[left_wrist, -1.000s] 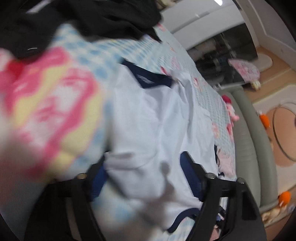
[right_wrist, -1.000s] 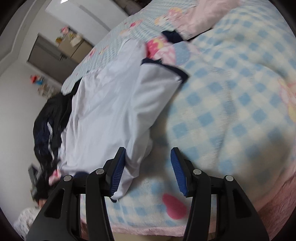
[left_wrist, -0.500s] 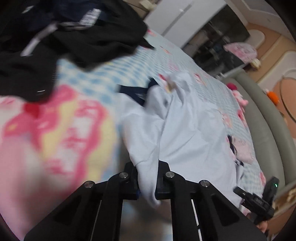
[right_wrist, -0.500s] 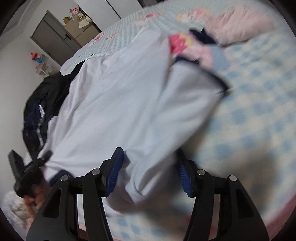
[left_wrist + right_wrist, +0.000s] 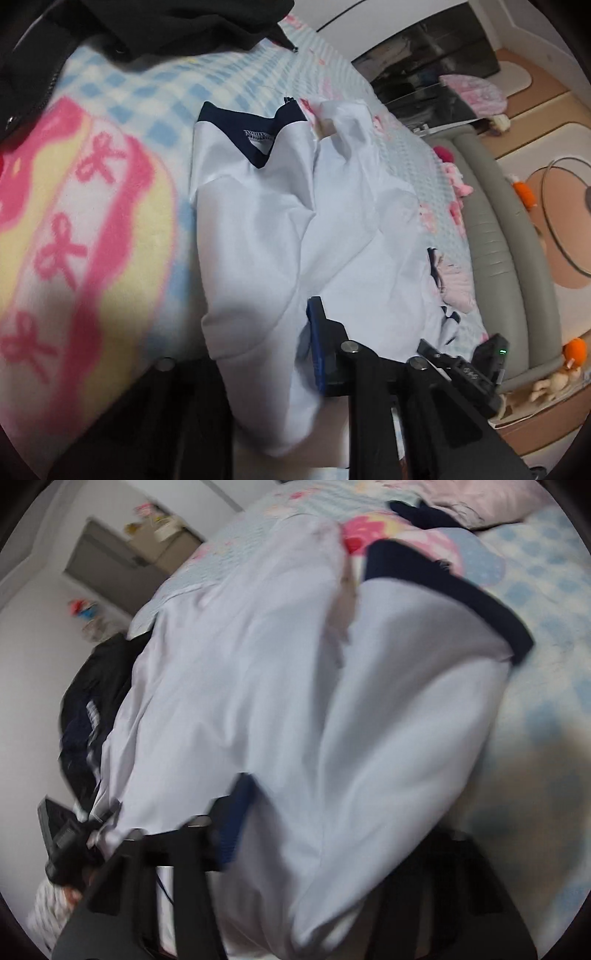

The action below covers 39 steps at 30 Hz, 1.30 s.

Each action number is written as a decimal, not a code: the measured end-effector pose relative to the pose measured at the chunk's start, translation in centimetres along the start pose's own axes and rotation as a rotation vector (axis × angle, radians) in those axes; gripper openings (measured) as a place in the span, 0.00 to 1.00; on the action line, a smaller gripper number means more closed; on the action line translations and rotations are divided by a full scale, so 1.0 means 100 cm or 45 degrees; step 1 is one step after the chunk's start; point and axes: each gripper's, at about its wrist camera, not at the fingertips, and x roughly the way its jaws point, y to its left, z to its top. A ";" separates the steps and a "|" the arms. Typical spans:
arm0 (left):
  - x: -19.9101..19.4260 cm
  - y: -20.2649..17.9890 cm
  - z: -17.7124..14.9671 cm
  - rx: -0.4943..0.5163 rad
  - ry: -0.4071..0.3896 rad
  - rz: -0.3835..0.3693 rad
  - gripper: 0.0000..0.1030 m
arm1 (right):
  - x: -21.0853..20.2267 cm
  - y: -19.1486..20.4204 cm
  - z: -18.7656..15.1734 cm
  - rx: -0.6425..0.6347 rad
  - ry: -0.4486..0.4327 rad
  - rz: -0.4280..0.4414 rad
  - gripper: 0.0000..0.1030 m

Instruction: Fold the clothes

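We logged the white shirt (image 5: 258,229), navy trim, rumpled on the checked blanket (image 5: 155,99) mid-bed, short of the black clothes (image 5: 155,26) at the far edge. Left gripper (image 5: 258,354): fingers apart, cloth draped between. Right gripper (image 5: 325,823): fingers apart, shirt bulging between; grip could not be judged through blur.

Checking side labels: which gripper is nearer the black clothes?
Left. The left gripper is at the shirt edge beside the black clothes; the right gripper is at the opposite edge.
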 end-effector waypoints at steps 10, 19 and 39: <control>-0.095 -0.094 -0.005 0.166 -0.177 -0.225 0.09 | -0.137 0.080 -0.005 -0.225 -0.329 0.188 0.06; -0.120 -0.143 0.033 0.288 -0.187 -0.199 0.09 | -0.208 0.076 -0.003 -0.177 -0.425 0.157 0.06; -0.202 -0.318 0.202 0.666 -0.460 -0.027 0.10 | -0.307 0.220 0.218 -0.519 -0.759 0.136 0.05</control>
